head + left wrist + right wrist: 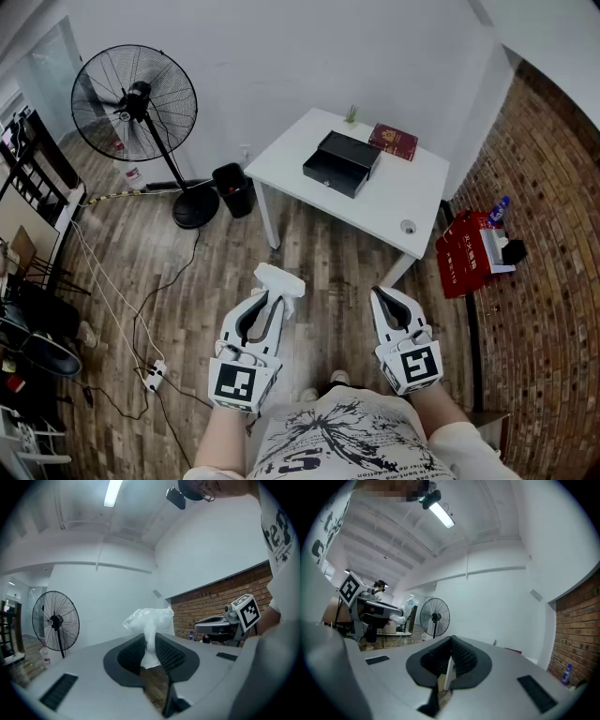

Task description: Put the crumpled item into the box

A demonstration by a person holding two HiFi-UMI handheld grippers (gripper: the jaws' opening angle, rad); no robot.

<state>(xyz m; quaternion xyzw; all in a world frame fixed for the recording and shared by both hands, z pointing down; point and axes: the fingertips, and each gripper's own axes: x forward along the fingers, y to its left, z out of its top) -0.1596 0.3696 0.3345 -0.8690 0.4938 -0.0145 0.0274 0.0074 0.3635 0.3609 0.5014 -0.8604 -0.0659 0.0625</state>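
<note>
Left gripper view shows the left tool [150, 638] pinched on the crumpled item [149, 620], thin white plastic that bulges out above the narrow jaws. The right tool [451, 641] has its jaws together with nothing between them. Both hang over the wooden floor [187, 281], well apart from the white desk [412, 192]. The black box [342, 162], apparently open-topped, sits on that desk, ahead and slightly right of the left tool, with its long axis slanting across the view. The right tool is somewhat nearer, but the loaded left one would likely have to travel forward over the box's rim.
</note>
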